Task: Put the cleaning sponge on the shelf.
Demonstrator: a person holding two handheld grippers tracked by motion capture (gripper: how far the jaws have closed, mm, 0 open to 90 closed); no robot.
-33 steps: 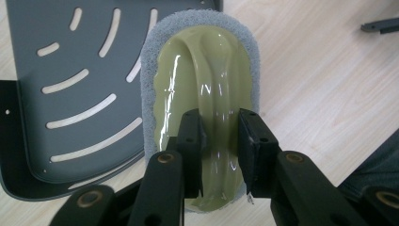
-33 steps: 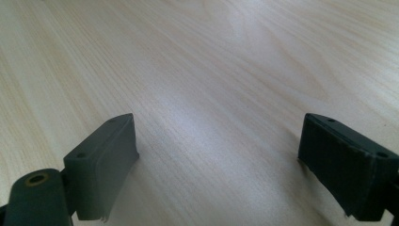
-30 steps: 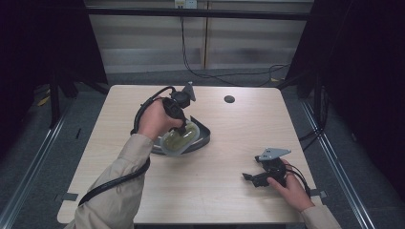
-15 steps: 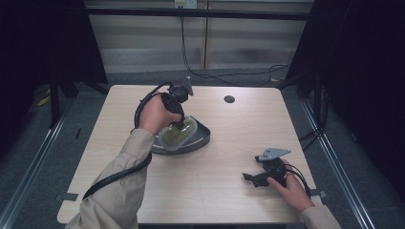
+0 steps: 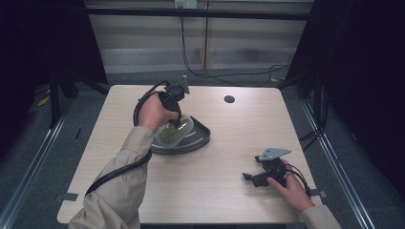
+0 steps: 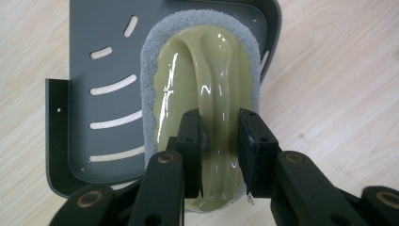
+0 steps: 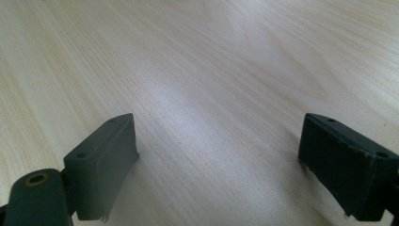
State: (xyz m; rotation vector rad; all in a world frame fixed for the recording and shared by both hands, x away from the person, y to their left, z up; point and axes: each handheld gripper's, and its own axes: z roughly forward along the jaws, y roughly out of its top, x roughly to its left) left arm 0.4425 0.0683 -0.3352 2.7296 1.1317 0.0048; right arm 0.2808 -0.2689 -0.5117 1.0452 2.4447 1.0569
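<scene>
1. Scrubber (image 6: 202, 89) lies on the grey tray (image 6: 101, 61); left gripper (image 6: 220, 141) clamps its raised handle for control.
2. Right gripper (image 7: 219, 155) rests wide open and empty on the table (image 7: 197, 56), waiting.

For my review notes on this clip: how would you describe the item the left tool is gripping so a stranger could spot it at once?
On the wooden table, left of centre, lies a dark grey slotted tray. On it rests the scrubber: a glossy olive-green handle on a grey scouring pad, its raised ridge clamped by the left tool. It is the one green, shiny thing there.
</scene>
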